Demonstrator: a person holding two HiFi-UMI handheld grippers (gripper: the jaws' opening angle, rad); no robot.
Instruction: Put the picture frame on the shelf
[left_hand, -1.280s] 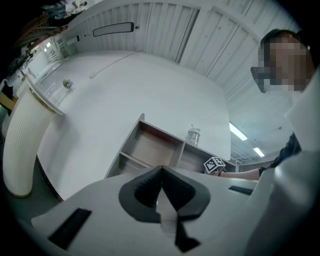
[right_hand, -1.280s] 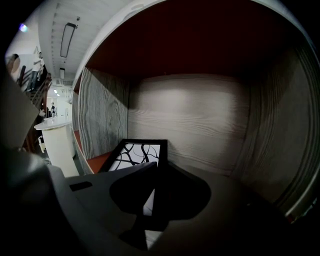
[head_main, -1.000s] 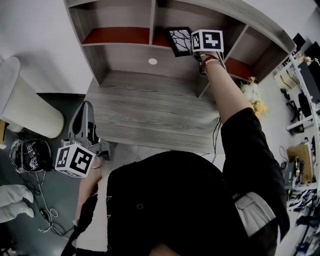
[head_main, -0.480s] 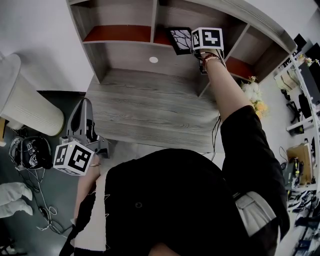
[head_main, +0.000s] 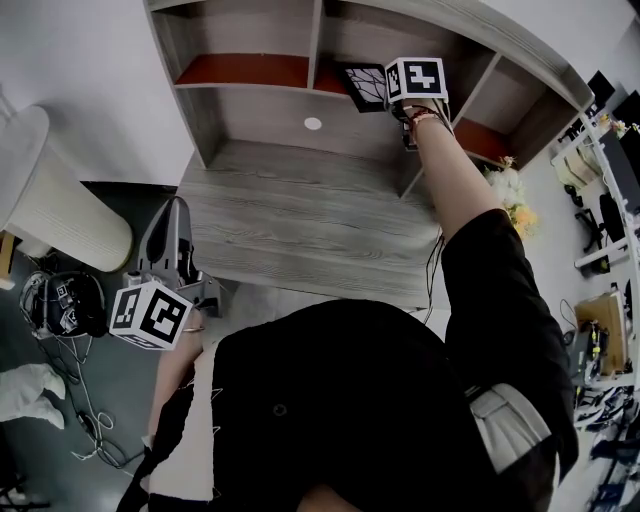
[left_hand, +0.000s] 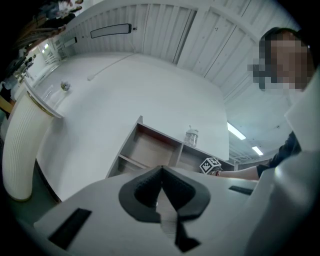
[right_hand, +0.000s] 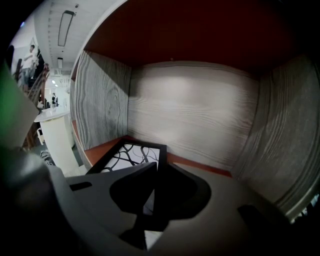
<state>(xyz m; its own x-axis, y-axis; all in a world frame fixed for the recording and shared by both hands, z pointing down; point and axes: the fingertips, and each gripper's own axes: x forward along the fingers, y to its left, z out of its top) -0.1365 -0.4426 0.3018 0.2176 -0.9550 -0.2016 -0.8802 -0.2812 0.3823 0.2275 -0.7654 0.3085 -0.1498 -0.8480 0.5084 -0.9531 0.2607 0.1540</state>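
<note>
The right hand-held gripper (right_hand: 156, 169) grips the picture frame (right_hand: 129, 154) by one edge, inside a shelf (right_hand: 200, 115) compartment, likely so it can be lowered onto the red floor (left hand-held gripper (left_hand: 161, 172) clenched empty, idle).

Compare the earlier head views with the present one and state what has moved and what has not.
Very little has changed. The right gripper seems to have carried the picture frame a little further into the shelf compartment. It stays clamped on the frame's edge, so nothing was let go. The left gripper stays low by the desk corner, shut and empty.
</note>
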